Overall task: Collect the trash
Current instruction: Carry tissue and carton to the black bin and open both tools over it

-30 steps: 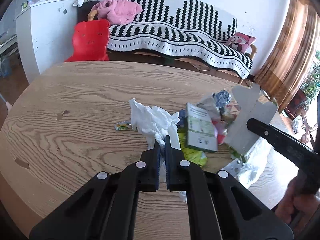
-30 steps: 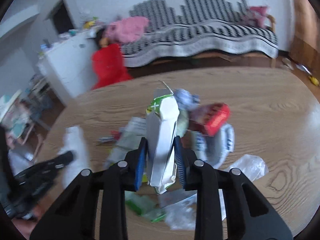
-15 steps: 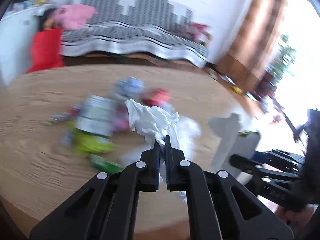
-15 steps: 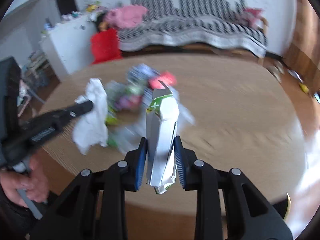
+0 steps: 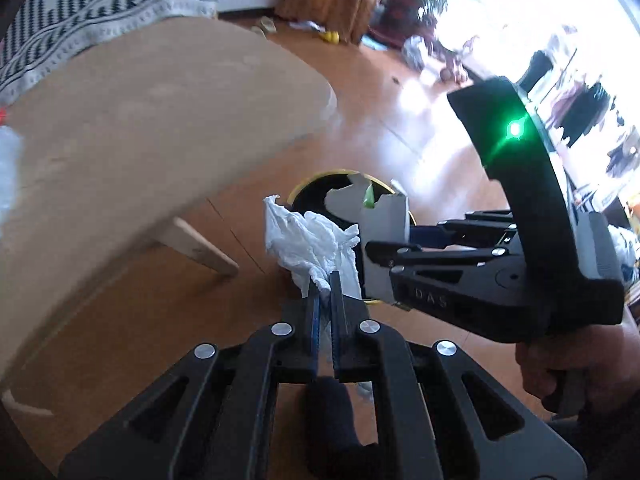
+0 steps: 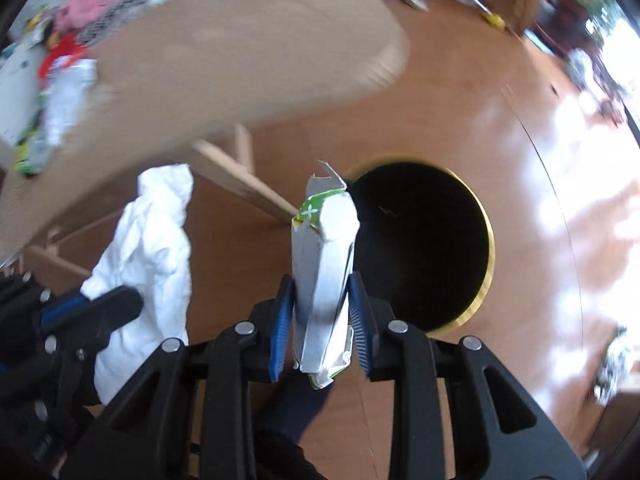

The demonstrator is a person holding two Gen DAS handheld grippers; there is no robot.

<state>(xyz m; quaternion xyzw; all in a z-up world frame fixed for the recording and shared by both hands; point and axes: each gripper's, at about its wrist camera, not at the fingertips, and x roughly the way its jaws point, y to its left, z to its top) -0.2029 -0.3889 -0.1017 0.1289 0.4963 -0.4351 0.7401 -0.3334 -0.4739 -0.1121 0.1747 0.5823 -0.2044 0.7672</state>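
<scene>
A round bin (image 6: 420, 248) with a black inside and a thin yellow rim stands on the wooden floor (image 6: 532, 216), just beyond the near edge of the oval wooden table (image 6: 240, 60). Its inside reads as plain black; whether anything lies in it cannot be told.

The right gripper (image 6: 320, 316) is clenched on a flattened grey-and-white carton (image 6: 324, 256) with a green printed patch near its torn top. The carton stands upright between the blue pads, just at the left rim of the bin. In the left wrist view the same carton (image 5: 384, 248) covers much of the bin (image 5: 316, 196), so only an arc of the yellow rim and a slice of black show there.

The left gripper (image 5: 325, 284) is closed tight on a crumpled white tissue (image 5: 316, 240), which bunches up above the fingertips, beside the bin on the table's side. From the right wrist view the tissue (image 6: 152, 248) hangs left of the carton, between the bin and the table's legs.

Trash remains on the table (image 5: 160, 112), far from the bin: a blurred heap (image 6: 60, 100) of white, green and red wrappers at the left edge of the right view, too smeared to name piece by piece. A hand (image 5: 580, 368) grips the right tool's handle, cut off by the frame. A striped sofa cover (image 5: 100, 4) sits behind the table.
</scene>
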